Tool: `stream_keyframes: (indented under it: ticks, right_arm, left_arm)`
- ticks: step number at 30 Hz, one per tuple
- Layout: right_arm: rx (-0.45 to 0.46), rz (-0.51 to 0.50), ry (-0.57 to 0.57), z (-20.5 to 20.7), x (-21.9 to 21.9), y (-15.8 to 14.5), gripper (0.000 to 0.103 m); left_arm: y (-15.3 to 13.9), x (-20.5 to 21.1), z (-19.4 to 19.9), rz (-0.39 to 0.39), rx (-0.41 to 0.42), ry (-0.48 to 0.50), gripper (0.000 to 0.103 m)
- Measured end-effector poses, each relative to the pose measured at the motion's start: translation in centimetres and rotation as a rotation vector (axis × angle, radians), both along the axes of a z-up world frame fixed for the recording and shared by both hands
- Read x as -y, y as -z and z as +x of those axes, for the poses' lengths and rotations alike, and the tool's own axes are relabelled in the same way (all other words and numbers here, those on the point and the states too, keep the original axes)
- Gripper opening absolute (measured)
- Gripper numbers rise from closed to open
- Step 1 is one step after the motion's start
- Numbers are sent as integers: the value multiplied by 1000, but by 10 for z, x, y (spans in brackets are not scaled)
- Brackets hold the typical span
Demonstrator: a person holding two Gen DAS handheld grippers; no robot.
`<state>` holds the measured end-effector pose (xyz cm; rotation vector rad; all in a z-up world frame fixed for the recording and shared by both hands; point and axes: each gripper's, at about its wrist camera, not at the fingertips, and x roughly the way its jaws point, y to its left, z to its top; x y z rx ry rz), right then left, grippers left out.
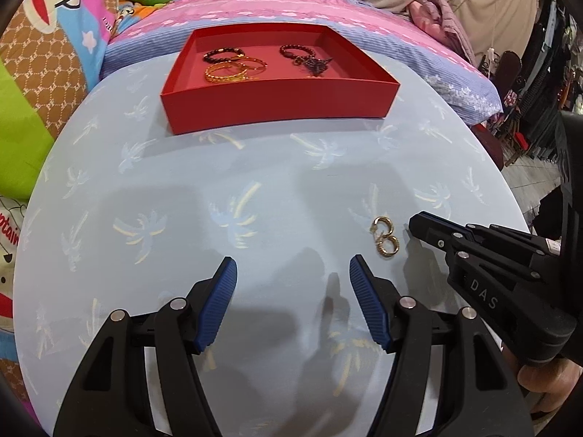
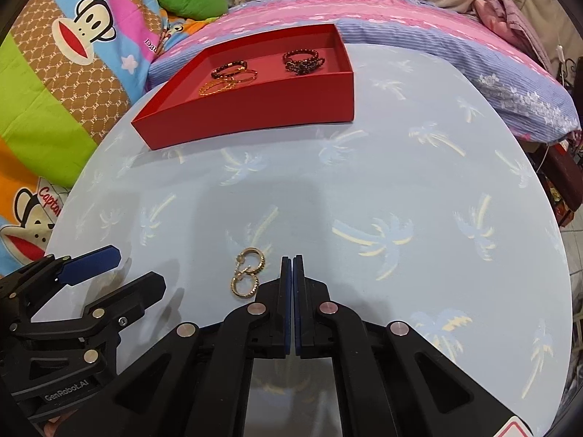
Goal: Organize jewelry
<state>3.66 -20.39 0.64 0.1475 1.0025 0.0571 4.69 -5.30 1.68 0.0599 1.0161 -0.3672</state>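
A pair of gold hoop earrings (image 1: 385,237) lies on the round blue table, also in the right wrist view (image 2: 247,271). A red tray (image 1: 277,100) at the table's far side holds gold bangles (image 1: 235,68), a dark bead bracelet (image 1: 222,54) and dark beaded pieces (image 1: 304,56). My left gripper (image 1: 293,276) is open and empty, just left of the earrings. My right gripper (image 2: 292,260) is shut and empty, its tips just right of the earrings; it also shows in the left wrist view (image 1: 422,224).
The table (image 2: 400,182) has a palm-tree cloth. A bed with pink and blue bedding (image 2: 400,32) and a cartoon monkey blanket (image 2: 65,73) lies behind and to the left. Dark furniture (image 1: 517,116) stands at the right.
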Motion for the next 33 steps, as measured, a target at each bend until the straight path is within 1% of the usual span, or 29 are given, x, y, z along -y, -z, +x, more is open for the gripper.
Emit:
stream_keyframes:
  ticks: [2,4,8,10,12,17,18,19,21,26,33]
  right_arm:
    - [-2,11,-8,-1,0,-1,4]
    - [-3,10,-13,-2,-2,-1,11]
    - [1,31,-39,-7,-11,-3,15]
    - [6,33,-53,-10,-16,-5,23]
    - [5,26,-64,-10,-21,-4,27]
    - [-10,-6,-85,-8,-33,3,27]
    - [-10,-12,-84,-8,-33,4,25]
    - [-5,-25,-79,-8,-33,4,21]
    - [-5,-56,-74,-8,-33,4,15]
    - [-9,-38,-45,-11,-19,1,15]
    - [7,1,-5,-23,2,-11,15]
  left_arm:
    - [1,1,0,5,-1,-2,62]
    - [3,0,1,11,-6,-11,62]
    - [4,-8,4,17,-12,-41,62]
    - [4,-14,6,16,-15,-58,62]
    - [4,-19,8,14,-15,-73,62]
    - [1,-25,12,11,-9,-86,62]
    - [0,-25,12,10,-8,-86,62]
    - [0,-25,12,8,-9,-85,62]
    - [0,-24,13,6,-9,-83,62]
    - [-2,-16,13,-4,-12,-63,62]
    - [-5,12,9,-14,-9,10,66]
